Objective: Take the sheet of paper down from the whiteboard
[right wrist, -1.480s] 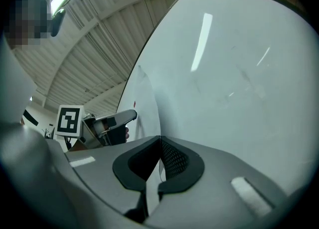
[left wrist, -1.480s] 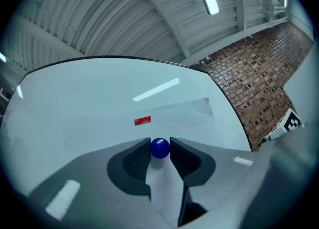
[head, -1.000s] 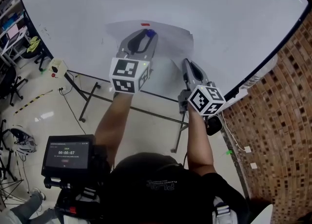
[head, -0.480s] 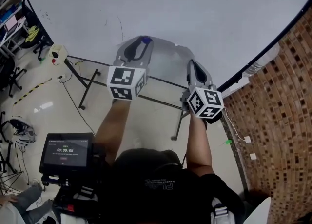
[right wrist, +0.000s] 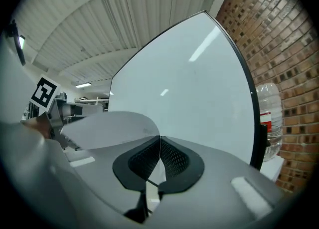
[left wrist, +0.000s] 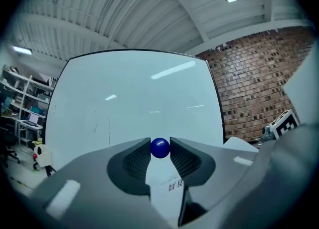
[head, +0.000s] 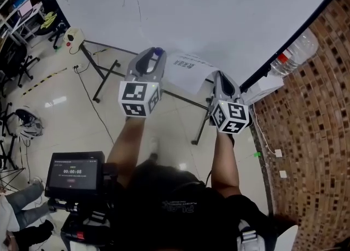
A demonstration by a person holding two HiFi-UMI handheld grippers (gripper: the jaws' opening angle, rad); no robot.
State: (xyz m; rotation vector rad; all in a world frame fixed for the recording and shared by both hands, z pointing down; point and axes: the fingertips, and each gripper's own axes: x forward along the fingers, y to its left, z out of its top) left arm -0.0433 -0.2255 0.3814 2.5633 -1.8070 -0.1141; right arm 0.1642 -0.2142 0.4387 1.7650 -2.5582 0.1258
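White sheet of paper (head: 188, 72) with a few lines of dark print is off the large glossy whiteboard (head: 219, 9) and hangs in the air just below the board's lower edge, bowed between the two tools.

The right tool (head: 219, 78) has its jaws pressed together on the sheet's near right edge, and the right gripper view shows the paper (right wrist: 109, 128) curling away to the left from that pinch. This is the only sure hold on it. A thin edge grip on a limp sheet could slip, or could crease or tear the paper if the two tools pull apart.

The left tool (head: 156, 54) is clamped at its very tips on a small round blue magnet (left wrist: 160, 147). The sheet shows just under those jaws, but I cannot tell whether it touches them. A smooth ball held at the tips could squirt out under a slight squeeze or tilt and drop to the tiled floor (head: 65, 118) below.

Both bare forearms reach forward, side by side. The tools point up towards the board's bottom edge, with their marker cubes facing the head camera. The left tool is a little further forward, and the right sits near the board's lower right corner.
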